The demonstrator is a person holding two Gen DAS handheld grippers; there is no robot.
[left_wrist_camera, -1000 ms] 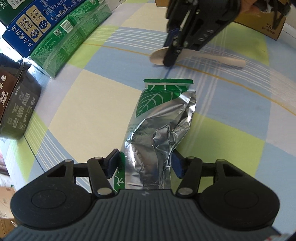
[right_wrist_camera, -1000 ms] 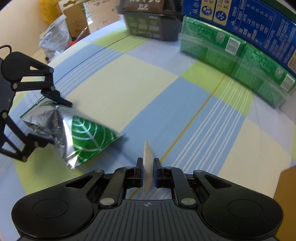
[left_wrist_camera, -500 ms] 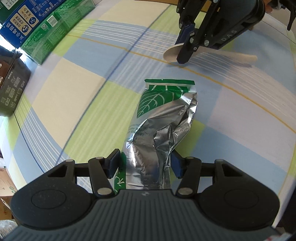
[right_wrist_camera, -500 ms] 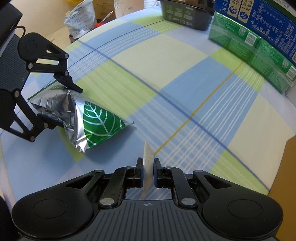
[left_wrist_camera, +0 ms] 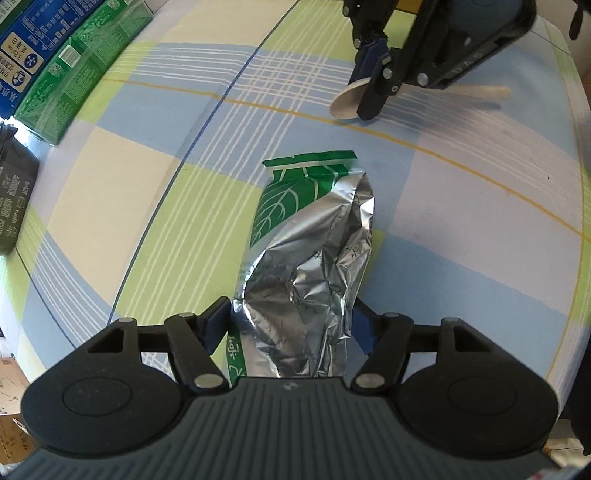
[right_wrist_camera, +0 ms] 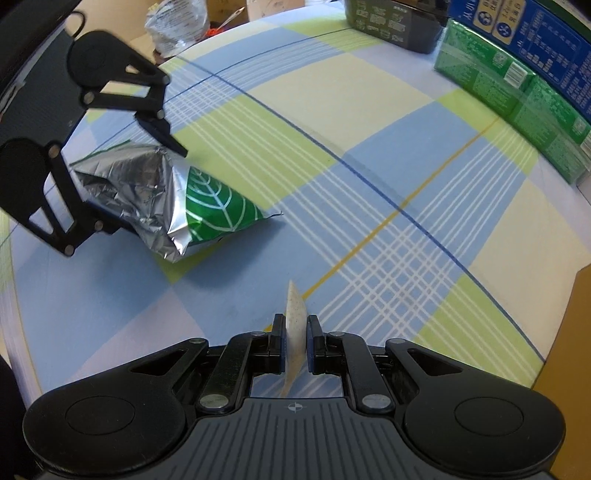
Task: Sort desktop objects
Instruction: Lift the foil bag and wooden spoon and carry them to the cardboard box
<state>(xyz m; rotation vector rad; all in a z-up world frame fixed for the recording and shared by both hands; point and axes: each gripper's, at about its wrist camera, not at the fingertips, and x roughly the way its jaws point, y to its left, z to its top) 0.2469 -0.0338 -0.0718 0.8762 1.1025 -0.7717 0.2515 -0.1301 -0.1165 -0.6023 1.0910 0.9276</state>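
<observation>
Crumpled silver-green pouch lies on the cloth — pale wooden spoon held edge-up.

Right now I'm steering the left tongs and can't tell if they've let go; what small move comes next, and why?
Probably lift the left tongs straight off: their jaws are opening around the foil pouch, which lies on the tablecloth.

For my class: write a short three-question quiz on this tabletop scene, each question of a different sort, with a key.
1. True or false: the right tongs are shut on the wooden spoon.
2. What lies between the fingers of the left tongs?
A. foil pouch
B. green box
C. dark box
3. Fill in: the pouch's printed end shows a white ____ on green.

Key: 1 true; 2 A; 3 leaf.
</observation>
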